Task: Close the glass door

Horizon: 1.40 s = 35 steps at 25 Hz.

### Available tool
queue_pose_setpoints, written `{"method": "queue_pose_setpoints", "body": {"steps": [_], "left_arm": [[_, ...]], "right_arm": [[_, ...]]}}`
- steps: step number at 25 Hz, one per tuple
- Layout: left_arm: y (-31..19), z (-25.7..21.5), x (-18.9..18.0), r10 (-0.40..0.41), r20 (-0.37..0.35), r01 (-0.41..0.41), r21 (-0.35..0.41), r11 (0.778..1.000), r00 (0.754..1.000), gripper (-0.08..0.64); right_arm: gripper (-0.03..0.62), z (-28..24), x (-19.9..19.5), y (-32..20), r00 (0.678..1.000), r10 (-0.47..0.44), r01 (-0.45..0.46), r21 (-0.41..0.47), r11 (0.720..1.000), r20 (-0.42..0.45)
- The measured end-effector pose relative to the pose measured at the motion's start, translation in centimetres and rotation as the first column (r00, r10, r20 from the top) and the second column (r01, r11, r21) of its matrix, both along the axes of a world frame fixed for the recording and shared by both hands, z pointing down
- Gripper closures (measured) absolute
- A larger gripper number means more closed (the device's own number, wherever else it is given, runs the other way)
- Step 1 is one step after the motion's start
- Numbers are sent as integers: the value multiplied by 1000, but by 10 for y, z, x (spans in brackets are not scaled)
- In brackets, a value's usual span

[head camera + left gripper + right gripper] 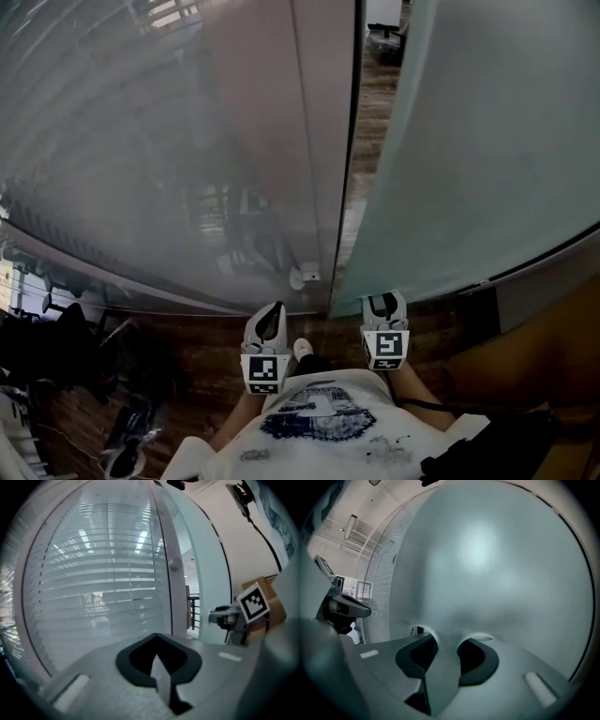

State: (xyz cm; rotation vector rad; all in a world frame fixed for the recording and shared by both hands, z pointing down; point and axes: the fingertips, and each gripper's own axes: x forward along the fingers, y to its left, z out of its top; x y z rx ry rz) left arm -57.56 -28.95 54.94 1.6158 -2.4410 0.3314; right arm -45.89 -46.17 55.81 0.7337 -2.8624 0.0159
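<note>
Nearest is the person's white printed shirt (323, 427), and just ahead of it both tools are held low over the dark wood plank floor (202, 342). The left gripper (271, 311) has its jaws together on nothing and faces the fixed glass panel with slatted blinds behind it (169, 141). The right gripper (382, 302) has its jaws partly apart, with the frosted pane filling the space between them. I see no edge or handle pinched there, so it looks set to push, not to grip. The tall frosted glass door (478, 159) is still ajar, and a narrow gap (359, 141) separates its edge from the panel's grey frame. Smooth glass gives hard tips little hold, so a push off-square could skate sideways. A hard shove could bang the door into the frame, and the left gripper is near enough to the gap to be caught there. A small white floor fitting (305, 277) sits at the foot of the frame. Beyond the gap, the plank floor runs on into another room.
</note>
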Motion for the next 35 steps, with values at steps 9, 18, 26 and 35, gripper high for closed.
{"method": "queue_pose_setpoints", "body": {"steps": [9,18,26,35], "left_arm": [[-24,8,0,92,-32,-92,2,996,995,558],[-28,10,-5,126,-53,-126,6,992,991,558],[-32,13,-12,119,-71,-119,-1,993,990,558],[-30,15,-12,113,-83,-114,-12,993,990,558]], "right_arm": [[463,-2,-6,-12,1000,23,-23,4,1000,18],[463,-1,-11,-19,999,49,-49,5,999,13],[463,3,-19,-34,998,62,-62,7,998,5],[463,2,-29,-44,997,76,-76,15,997,5]]}}
